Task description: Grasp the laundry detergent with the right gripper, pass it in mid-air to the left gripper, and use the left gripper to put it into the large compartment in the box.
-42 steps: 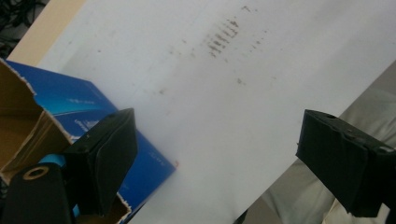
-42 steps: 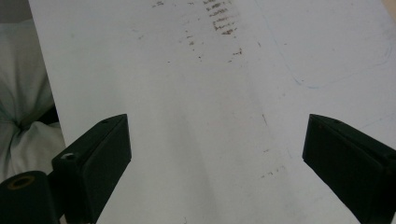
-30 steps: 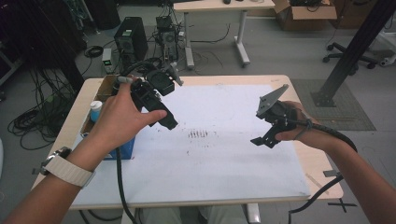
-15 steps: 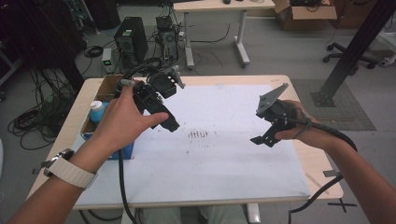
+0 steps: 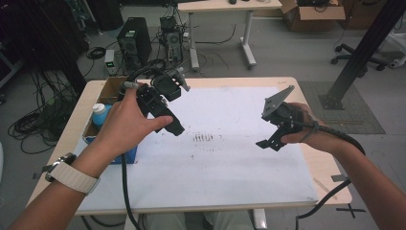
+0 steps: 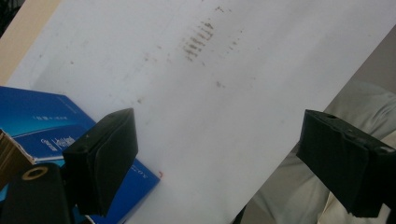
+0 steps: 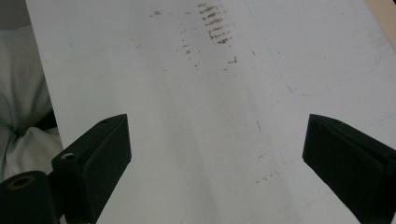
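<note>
While we hover both over the smudged white paper sheet (image 5: 230, 158), left gripper (image 6: 219, 158) released, right gripper (image 7: 217, 158) released, blue box (image 6: 42, 126) beside left.

A laboratory or technical workroom. A wooden table (image 5: 306, 158) covered by a white sheet (image 5: 230, 172) stands on a grey floor strewn with coiled cables (image 5: 33, 127). Behind it are a desktop computer tower (image 5: 131, 43), a second workbench (image 5: 225, 5), an open cardboard box (image 5: 311, 12), and a wheeled office-chair base (image 5: 356, 52).
</note>
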